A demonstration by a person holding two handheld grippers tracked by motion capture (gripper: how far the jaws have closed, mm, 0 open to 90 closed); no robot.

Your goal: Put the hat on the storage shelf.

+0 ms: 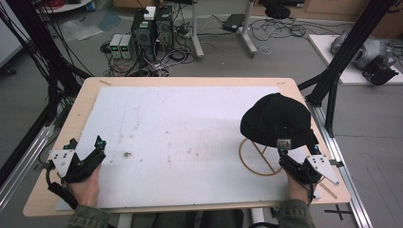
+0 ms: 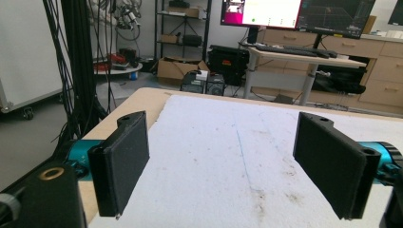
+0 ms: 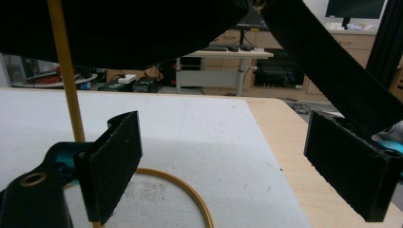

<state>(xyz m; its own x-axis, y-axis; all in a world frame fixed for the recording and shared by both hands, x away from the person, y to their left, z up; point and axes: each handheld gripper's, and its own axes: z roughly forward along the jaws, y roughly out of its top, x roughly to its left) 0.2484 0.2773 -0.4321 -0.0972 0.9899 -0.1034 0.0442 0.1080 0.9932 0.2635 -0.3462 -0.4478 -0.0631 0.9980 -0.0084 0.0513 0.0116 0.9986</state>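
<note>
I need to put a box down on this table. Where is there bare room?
The white foam sheet is bare from the left gripper across its middle to the yellow wire stand. It is crowded at the near right, where the black cap sits on that stand with the right gripper just below it.

High view looks down from above; both tool views skim low — all share the white foam board (image 1: 190,137).

Lab or workshop: computer towers (image 1: 152,28) and loose cables (image 1: 280,28) on grey floor, monitors (image 2: 261,12), black frame struts (image 1: 351,47), storage shelving (image 2: 183,28).
</note>
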